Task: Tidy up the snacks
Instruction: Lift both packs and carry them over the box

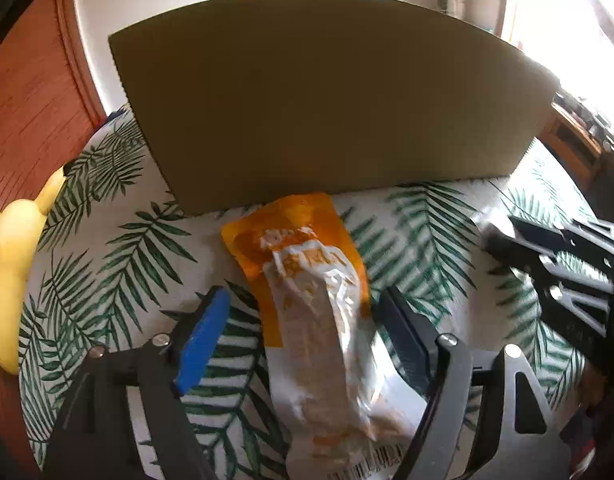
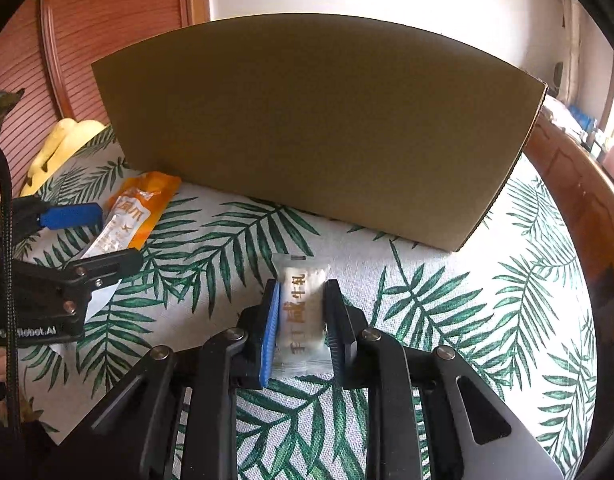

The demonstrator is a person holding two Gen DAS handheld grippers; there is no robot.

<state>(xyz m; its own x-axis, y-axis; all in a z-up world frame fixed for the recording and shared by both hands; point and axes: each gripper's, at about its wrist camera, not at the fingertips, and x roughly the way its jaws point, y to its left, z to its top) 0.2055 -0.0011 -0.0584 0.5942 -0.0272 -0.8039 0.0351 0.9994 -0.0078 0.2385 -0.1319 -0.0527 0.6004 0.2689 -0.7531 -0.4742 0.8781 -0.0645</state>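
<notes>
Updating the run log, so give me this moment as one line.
left tool: open, straddling orange snack packet | right tool: shut on white candy | cardboard box: behind both on leaf-print cloth

Matt cardboard box; glossy plastic snack wrapper; woven tablecloth.

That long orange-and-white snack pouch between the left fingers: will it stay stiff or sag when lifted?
The orange-and-white pouch looks like crinkled glossy film, so it will probably sag at its free ends. The shine suggests it may slip between the pads. It seems light, and being flat, unlikely to roll on the leaf-print cloth.
</notes>
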